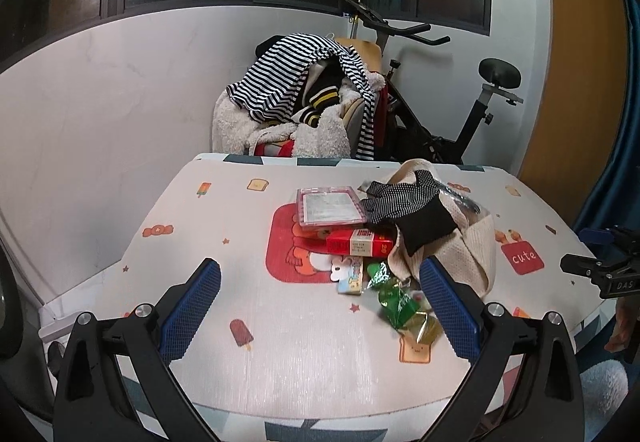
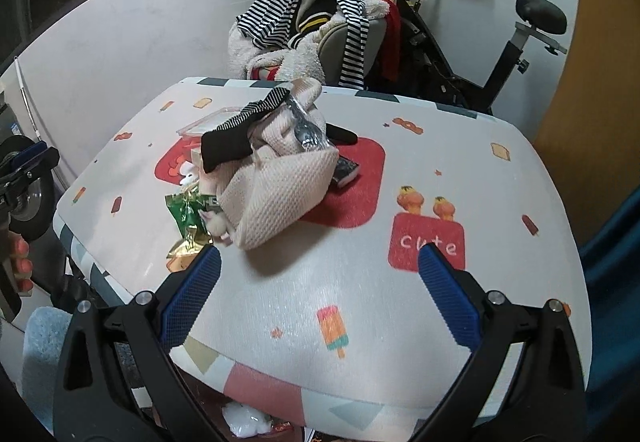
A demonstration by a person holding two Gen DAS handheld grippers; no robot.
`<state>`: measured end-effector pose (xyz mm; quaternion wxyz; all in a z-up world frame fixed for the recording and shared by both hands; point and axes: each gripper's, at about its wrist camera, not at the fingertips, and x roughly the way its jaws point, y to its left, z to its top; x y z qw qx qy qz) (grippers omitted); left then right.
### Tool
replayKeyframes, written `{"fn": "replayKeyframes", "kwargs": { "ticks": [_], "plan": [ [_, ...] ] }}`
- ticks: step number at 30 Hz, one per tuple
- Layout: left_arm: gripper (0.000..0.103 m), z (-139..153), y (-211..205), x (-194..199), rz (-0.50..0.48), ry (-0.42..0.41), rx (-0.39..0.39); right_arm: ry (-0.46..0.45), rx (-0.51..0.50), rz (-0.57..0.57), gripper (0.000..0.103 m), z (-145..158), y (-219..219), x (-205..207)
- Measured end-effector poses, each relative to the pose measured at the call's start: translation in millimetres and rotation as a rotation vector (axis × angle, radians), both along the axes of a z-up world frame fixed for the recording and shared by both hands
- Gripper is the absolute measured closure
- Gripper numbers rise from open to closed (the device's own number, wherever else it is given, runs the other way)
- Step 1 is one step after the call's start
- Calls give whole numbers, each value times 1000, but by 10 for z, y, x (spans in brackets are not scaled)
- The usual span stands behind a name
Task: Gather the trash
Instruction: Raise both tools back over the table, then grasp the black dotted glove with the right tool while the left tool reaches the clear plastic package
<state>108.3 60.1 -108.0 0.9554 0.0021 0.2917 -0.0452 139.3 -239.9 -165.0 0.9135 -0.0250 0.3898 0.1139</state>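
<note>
While both jaws are gaping wide and empty, the left gripper [image 1: 320, 282] is hovering with green wrappers [image 1: 394, 300] beside its right finger; the right gripper [image 2: 319, 270] is hanging just behind the cream bag [image 2: 276, 185].

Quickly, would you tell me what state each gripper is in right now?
Left gripper: open, holding nothing, above the table.
Right gripper: open, holding nothing.

Evenly lit indoors — dark windows; strong fisheye bending at edges.
</note>
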Motion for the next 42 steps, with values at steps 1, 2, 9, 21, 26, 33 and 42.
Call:
{"fn": "replayKeyframes", "kwargs": {
  "ticks": [1,2,9,21,26,33,42],
  "plan": [
    [6,7,2,31,-3,2,-1,0,4,2,6,8,0,29],
    [6,14,8,49,-3,3,-2,0,7,6,6,16,2,57],
    [6,25,67,212,5,23,-16,-4,11,40,6,57,81,212],
    [6,-143,368,392,82,93,-63,9,-7,117,18,6,337,495],
    [6,-265,535,408,116,111,-92,19,5,136,31,-30,481,704],
    [18,-456,715,464,129,153,-156,25,19,159,33,-80,862,1094],
    [33,-619,805,515,102,197,-222,85,-33,96,52,-286,1243,1615]
  ]
}}
